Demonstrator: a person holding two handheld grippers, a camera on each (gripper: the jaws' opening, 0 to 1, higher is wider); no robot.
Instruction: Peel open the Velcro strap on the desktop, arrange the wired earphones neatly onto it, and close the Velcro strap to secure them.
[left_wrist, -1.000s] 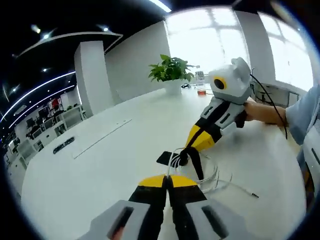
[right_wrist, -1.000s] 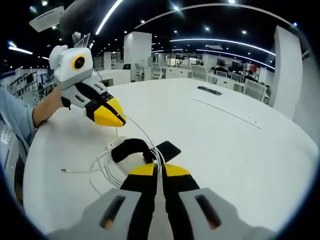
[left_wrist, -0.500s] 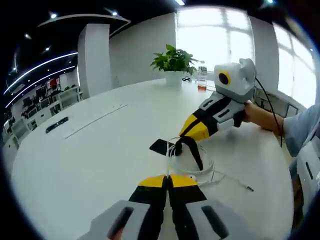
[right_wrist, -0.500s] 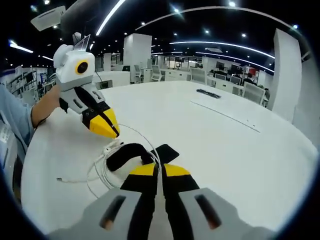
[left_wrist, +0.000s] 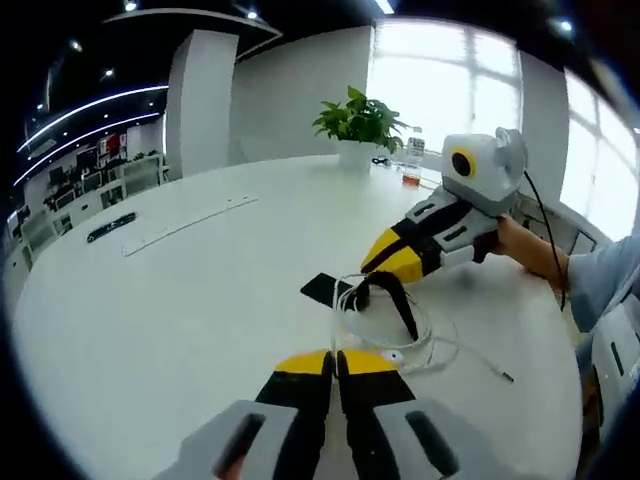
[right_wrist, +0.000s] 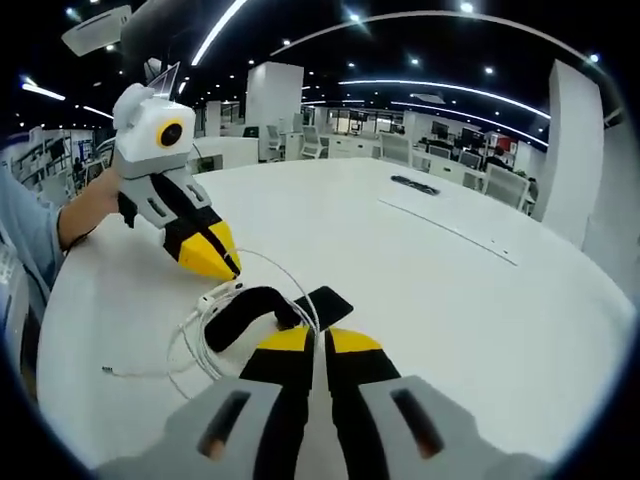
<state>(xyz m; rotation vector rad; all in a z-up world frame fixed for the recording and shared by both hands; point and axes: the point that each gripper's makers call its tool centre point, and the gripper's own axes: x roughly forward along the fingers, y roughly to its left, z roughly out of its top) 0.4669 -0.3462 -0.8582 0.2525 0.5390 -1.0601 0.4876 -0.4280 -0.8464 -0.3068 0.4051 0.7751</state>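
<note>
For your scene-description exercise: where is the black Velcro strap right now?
In both views the Velcro strap arches over the coiled white earphones on the white table, just ahead of the gripper fingers.

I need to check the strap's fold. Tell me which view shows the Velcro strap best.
The right gripper view. The Velcro strap lies there as a broad black band across the coiled earphones, one end flat on the table. The left gripper view shows the strap as a thin arch, seen more edge-on, beside the right gripper.

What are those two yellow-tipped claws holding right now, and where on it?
The right gripper pinches the black Velcro strap near its raised fold; the left gripper seems to pinch the white earphone cable.
</note>
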